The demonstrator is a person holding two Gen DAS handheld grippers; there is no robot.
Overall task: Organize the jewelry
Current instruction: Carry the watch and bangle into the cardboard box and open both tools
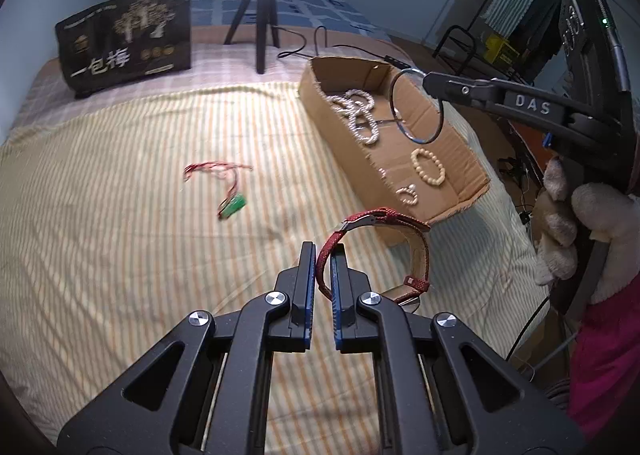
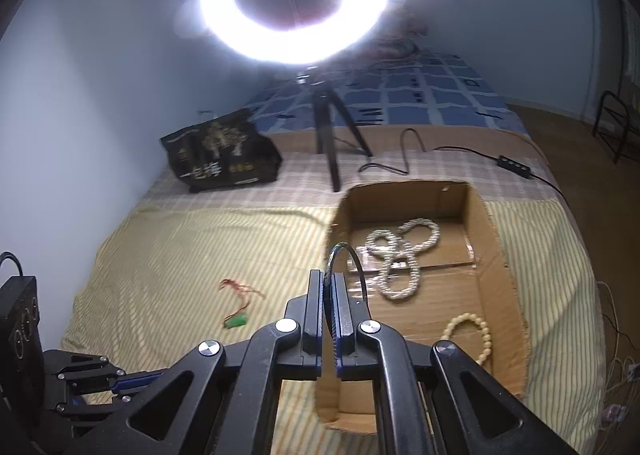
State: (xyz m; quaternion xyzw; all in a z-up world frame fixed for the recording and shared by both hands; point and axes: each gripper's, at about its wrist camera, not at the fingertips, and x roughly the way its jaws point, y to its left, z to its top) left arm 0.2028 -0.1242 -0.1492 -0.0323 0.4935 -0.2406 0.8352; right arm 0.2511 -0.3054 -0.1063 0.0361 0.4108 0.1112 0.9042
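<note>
Left gripper (image 1: 323,255) clamped on red watch strap (image 1: 332,251), right gripper (image 2: 329,283) pinching metal bangle (image 2: 346,255) at cardboard box's (image 2: 496,239) nine o'clock rim.

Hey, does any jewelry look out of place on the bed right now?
Yes. A red cord with a green pendant lies loose on the striped sheet, left of the cardboard box where the pearl strands and bead bracelet already sit.

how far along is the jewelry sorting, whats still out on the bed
Done: pearl necklace and bead bracelet lie in the cardboard box. In hand: left tongs are shut on the red watch, right tongs on a metal bangle. Left: the red cord with green pendant on the striped sheet.
</note>
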